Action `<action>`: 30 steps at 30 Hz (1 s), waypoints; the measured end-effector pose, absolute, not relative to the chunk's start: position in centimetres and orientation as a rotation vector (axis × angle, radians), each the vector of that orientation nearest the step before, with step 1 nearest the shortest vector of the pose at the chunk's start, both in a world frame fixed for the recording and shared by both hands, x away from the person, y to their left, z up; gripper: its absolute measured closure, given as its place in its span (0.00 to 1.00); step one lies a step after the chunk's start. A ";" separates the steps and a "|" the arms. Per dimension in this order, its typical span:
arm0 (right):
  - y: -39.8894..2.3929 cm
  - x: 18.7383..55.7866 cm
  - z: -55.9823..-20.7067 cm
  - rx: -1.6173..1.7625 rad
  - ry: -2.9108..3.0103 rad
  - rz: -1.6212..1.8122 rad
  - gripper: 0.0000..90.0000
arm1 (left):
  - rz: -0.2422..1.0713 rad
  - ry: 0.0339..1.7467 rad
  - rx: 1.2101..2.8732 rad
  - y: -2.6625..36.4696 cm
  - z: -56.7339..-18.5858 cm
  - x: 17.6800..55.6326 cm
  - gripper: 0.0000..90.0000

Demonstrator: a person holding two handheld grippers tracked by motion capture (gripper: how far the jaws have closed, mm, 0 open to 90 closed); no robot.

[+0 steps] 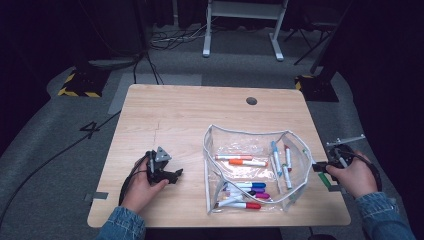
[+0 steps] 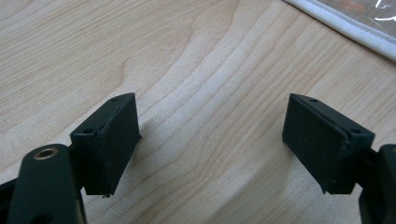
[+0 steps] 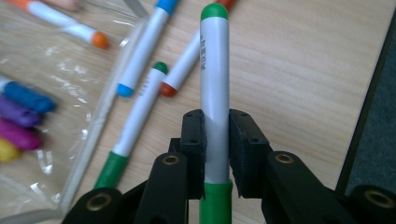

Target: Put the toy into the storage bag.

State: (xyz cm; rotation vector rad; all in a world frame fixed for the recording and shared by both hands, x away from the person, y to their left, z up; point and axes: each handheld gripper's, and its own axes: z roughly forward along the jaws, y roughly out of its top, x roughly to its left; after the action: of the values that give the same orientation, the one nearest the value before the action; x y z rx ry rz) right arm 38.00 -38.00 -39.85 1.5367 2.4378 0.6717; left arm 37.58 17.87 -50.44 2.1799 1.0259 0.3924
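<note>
The left gripper (image 1: 176, 173) rests on the desk (image 1: 175, 115) toward its near left corner, jaws spread wide with bare wood between them, holding nothing. Just to its right lies the clear pouch (image 1: 215, 145), open and holding a scatter of markers.

At the desk's right edge, the right gripper (image 3: 216, 140) is clamped on a green marker (image 3: 214, 88), its pads pressing the white barrel just above the green end, the capped tip pointing away from the hand. The marker looks light and stiff, a smooth round plastic barrel that could roll or slip in the pads. A hold across the barrel's middle, square to its length, seems safest; the present grip sits near one end, so the marker may pivot if knocked against the pouch's rim.
</note>
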 end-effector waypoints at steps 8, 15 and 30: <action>-36.5 37.7 -34.9 1.422 2.446 0.764 0.85 | 0.392 1.026 2.180 17.9 -50.4 37.6 0.21; -35.2 37.7 -31.5 1.341 2.442 0.807 0.86 | 0.392 1.026 2.180 17.9 -50.4 37.6 0.21; -30.9 37.2 -25.3 1.119 2.479 0.886 0.86 | 0.392 1.026 2.180 17.9 -50.4 37.6 0.21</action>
State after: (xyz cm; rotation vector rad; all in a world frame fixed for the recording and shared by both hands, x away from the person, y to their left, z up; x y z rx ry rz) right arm 37.23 -30.88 -25.34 1.1194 2.4794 0.8861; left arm 37.58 17.87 -50.44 2.1798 1.0259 0.3923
